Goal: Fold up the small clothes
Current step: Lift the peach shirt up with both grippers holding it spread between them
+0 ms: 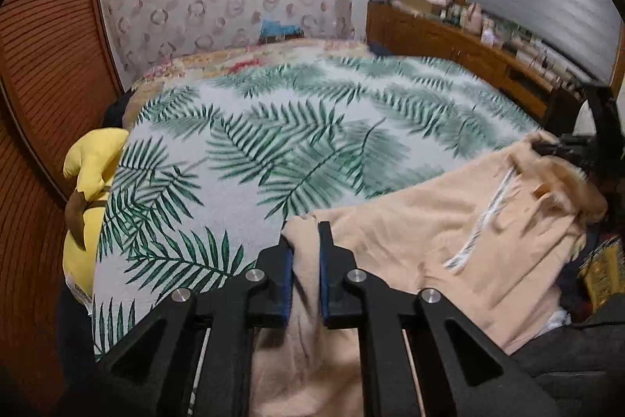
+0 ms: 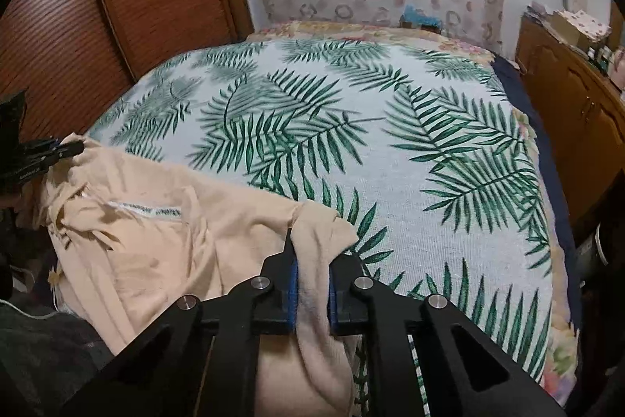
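left gripper point(image 1: 304, 256): jaws pinching a corner of the peach garment point(image 1: 449, 221)
right gripper point(image 2: 310, 260): jaws pinching the opposite corner, likely to spread the edge taut
garment: bunched at the near edge of the bed point(image 2: 410, 163)

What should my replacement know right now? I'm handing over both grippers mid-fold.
Left gripper: shut on one end of the peach garment.
Right gripper: shut on the garment's other end.
Garment: stretched between them at the near edge of the palm-leaf bedspread, still rumpled, part hanging off the bed.
Done: both ends gripped.
Left: spread it flat on the bedspread, then fold. No fold visible yet.
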The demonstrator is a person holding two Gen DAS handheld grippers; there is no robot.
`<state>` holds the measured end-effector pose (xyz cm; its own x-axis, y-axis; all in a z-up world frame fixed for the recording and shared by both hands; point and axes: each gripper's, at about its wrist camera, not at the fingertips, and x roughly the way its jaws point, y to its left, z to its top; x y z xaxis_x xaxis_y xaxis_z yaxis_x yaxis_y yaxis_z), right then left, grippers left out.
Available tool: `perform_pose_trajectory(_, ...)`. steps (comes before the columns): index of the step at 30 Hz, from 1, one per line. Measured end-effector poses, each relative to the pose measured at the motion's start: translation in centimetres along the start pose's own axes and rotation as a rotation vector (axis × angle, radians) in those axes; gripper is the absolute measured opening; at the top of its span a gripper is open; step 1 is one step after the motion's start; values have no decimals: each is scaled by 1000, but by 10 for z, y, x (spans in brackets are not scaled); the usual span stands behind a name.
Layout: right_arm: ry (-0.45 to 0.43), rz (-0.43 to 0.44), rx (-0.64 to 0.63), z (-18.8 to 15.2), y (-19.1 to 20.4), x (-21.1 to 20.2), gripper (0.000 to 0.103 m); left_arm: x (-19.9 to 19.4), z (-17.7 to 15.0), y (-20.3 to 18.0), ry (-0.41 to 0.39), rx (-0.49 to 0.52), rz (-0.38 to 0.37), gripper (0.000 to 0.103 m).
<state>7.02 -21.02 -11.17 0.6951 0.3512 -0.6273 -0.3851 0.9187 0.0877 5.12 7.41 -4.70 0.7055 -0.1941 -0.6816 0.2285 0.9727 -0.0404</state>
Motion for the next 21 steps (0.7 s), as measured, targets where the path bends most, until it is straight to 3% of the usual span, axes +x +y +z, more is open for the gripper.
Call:
perform_pose_trajectory(7, -186, 41, 19, -4, 20, -85, 9, -85, 6, -9, -199, -60, -76, 10)
perform_pose_trajectory(16, -431, 36, 2, 0, 32, -215, 8, -192, 20, -9, -449, -78, -89, 10)
perform_pose_trajectory(21, -553, 62, -33, 9, 37, -279, 8, -243, 36, -22, -570, -13, -56, 10)
